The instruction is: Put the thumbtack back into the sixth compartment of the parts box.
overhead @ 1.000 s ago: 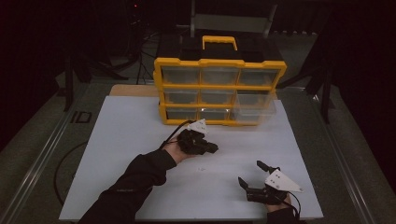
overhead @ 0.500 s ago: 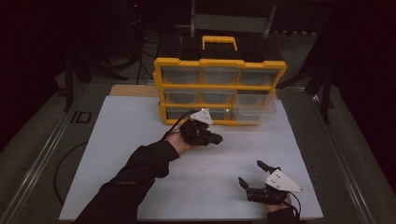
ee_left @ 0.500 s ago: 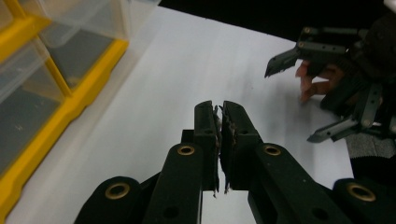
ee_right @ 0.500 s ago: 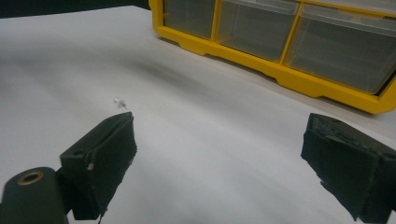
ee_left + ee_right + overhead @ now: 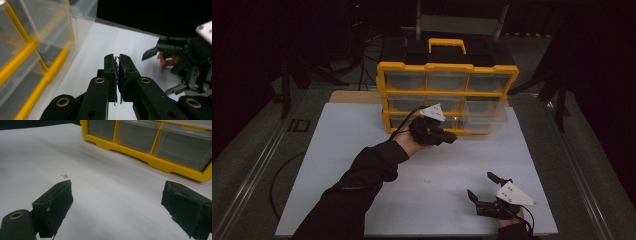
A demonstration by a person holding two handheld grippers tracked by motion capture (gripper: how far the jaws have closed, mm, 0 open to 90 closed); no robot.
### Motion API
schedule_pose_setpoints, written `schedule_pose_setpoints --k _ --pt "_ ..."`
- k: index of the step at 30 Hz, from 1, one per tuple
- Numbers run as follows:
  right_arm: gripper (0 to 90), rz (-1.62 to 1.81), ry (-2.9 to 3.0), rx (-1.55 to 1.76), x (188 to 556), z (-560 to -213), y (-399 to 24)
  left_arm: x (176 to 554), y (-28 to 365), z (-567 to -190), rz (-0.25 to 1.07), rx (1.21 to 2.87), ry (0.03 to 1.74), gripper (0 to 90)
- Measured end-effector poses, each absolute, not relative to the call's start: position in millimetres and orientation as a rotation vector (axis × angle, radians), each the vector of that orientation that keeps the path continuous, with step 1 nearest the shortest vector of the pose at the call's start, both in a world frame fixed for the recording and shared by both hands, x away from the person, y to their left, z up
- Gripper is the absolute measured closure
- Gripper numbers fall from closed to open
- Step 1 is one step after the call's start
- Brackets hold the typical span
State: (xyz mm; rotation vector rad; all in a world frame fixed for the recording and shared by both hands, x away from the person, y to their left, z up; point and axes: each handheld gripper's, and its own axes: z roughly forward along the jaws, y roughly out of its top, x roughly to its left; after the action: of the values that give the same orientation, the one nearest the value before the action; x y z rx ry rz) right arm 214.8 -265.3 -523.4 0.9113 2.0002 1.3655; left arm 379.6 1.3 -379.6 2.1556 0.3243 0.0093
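Currently the left claw, jaws fully closed on nothing, hovers at the lower drawers of the yellow drawer organizer standing at the bench far edge. Right claw rests wide open, empty. Clear drawers look light, rigid, slippery; hook the front lip.

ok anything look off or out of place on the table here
One bottom-row drawer of the yellow organizer stands pulled out past its frame, while the others sit flush. A tiny pale bit also lies loose on the white board; it is too small to identify.
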Motion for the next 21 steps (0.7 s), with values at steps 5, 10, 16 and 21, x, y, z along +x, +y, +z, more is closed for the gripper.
schedule_pose_setpoints --k 5,10,16,21 --pt "9.6 1.364 2.002 0.907 214.6 -523.1 -265.0 383.0 -0.8 -366.0 0.028 2.154 0.314 86.3" --pt "9.6 1.365 1.999 0.909 214.6 -522.8 -265.1 387.5 -6.8 -352.7 0.032 2.139 0.306 86.3" --pt "9.6 1.367 2.0 0.908 214.7 -523.0 -264.9 395.2 -20.0 -339.2 0.051 2.131 0.303 86.3" --pt "9.6 1.366 1.998 0.909 214.5 -522.8 -265.0 402.7 -29.5 -332.4 0.055 2.116 0.313 86.2"
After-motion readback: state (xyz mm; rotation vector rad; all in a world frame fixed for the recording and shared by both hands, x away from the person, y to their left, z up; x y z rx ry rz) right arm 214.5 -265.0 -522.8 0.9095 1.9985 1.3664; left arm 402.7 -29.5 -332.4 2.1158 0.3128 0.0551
